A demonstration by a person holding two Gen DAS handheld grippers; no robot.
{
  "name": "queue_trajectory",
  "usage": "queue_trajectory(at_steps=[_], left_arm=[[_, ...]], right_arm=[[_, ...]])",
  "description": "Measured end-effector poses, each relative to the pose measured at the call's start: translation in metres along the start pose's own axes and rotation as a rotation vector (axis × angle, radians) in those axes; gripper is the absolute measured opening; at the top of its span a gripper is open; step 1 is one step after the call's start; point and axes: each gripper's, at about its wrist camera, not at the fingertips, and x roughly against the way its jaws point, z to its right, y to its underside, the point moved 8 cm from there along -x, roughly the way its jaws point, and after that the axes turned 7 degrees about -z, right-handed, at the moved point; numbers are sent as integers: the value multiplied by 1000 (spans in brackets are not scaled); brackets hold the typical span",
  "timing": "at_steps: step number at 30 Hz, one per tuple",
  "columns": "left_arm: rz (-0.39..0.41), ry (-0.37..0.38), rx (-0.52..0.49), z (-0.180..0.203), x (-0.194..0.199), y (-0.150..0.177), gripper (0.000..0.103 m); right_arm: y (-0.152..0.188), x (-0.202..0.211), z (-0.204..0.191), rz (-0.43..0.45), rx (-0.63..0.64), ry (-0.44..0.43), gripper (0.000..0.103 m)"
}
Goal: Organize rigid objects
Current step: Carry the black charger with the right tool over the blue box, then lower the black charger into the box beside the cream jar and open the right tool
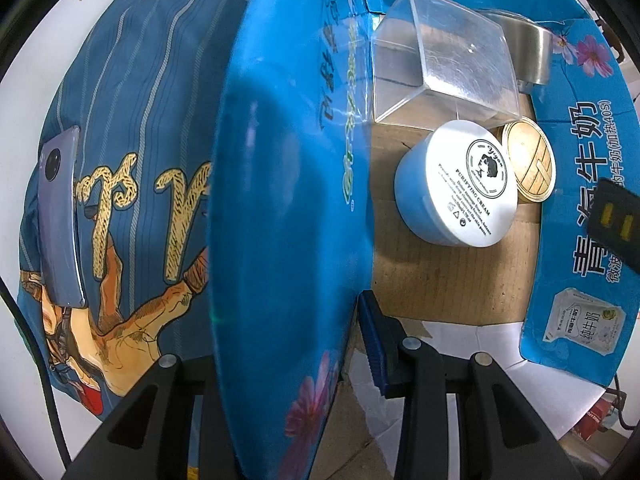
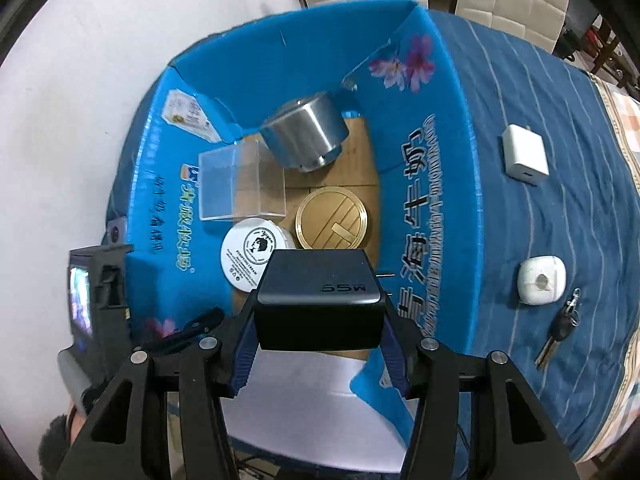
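The left gripper (image 1: 288, 344) clamps the blue cardboard box wall (image 1: 288, 200) to steady it, while the right gripper (image 2: 320, 344) holds 1 black rectangular plastic charger (image 2: 318, 300) above the box interior for placement.

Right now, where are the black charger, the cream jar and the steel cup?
black charger (image 2: 318, 300), right wrist view, front face.
cream jar (image 1: 476, 184), left wrist view, white lid.
steel cup (image 2: 306, 134), right wrist view, side wall.

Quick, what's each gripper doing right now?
Left gripper: shut on the blue box flap.
Right gripper: shut on the black charger.
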Motion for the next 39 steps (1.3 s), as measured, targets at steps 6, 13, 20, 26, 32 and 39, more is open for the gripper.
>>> queue_trajectory(at_steps=[6, 13, 20, 26, 32, 39], left_arm=[[-3, 3, -3, -1, -1, -2, 34], [-4, 7, -4, -1, -3, -4, 34], [-7, 12, -5, 0, -5, -6, 34], [-10, 11, -9, -1, -6, -6, 34], [-13, 3, -19, 0, -5, -8, 34], [-18, 5, -16, 1, -5, -9, 34]], right_arm=[[-13, -30, -3, -7, -7, 53, 56], [-4, -50, -2, -13, -21, 36, 57], [8, -70, -2, 50, 4, 57, 57], [17, -84, -11, 16, 64, 118, 58], [27, -106, -6, -142, -18, 22, 58], [27, -70, -12, -133, 2, 8, 75]])
